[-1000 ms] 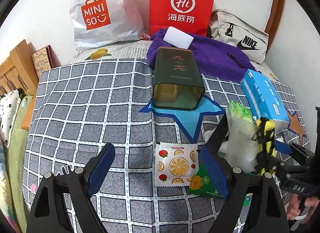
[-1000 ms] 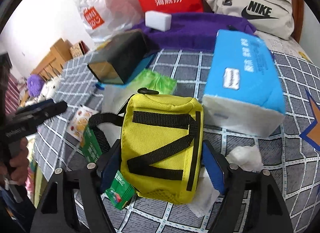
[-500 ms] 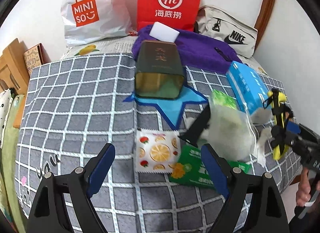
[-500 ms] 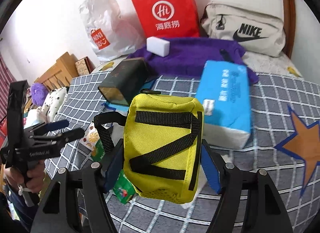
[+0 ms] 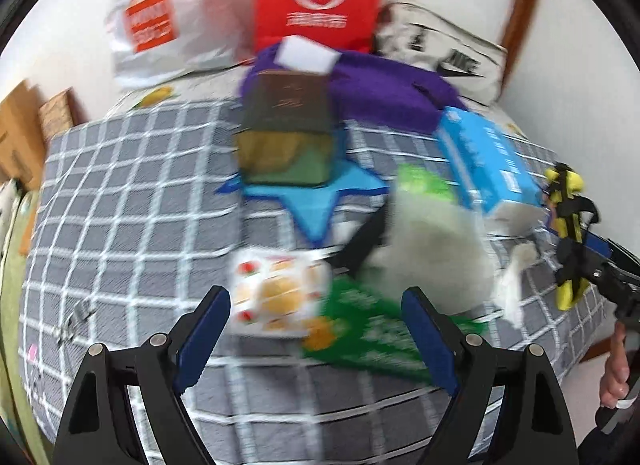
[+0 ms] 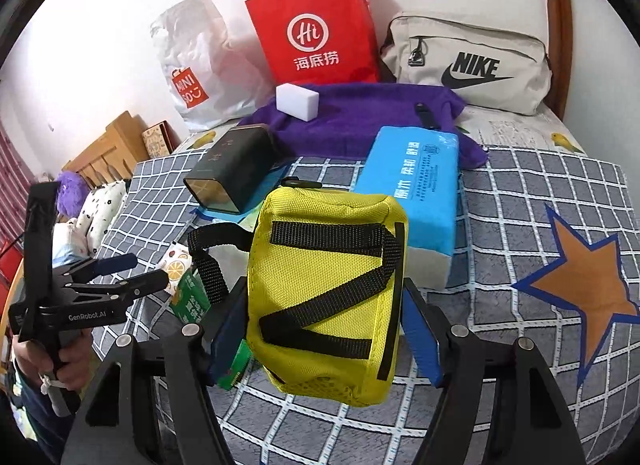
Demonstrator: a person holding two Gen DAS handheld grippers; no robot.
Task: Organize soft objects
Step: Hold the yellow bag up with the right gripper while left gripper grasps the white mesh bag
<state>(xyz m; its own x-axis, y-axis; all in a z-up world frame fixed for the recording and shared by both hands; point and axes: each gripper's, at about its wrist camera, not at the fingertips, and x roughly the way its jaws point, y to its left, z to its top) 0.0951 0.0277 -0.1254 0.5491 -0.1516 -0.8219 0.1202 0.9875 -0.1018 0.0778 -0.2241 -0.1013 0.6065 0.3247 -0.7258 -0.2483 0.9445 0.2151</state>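
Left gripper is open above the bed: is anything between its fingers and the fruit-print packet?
Nothing visible blocks it. The left gripper is open and empty, and the fruit-print packet lies flat on the checked bedspread just ahead of its fingertips. The green packet sits close beside it and could get caught too.

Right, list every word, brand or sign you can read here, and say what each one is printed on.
"Hi" with three Chinese characters beneath: red paper bag.
"MINI SO": white plastic bag.
"NIKE" with swoosh: beige bag.
"GenRobot.AI": left gripper.
Chinese characters, too small to read: blue tissue pack.
Gold characters, too small to read: dark tin.
White characters, partly hidden, unreadable: green packet.
Left wrist view: all print blurred.
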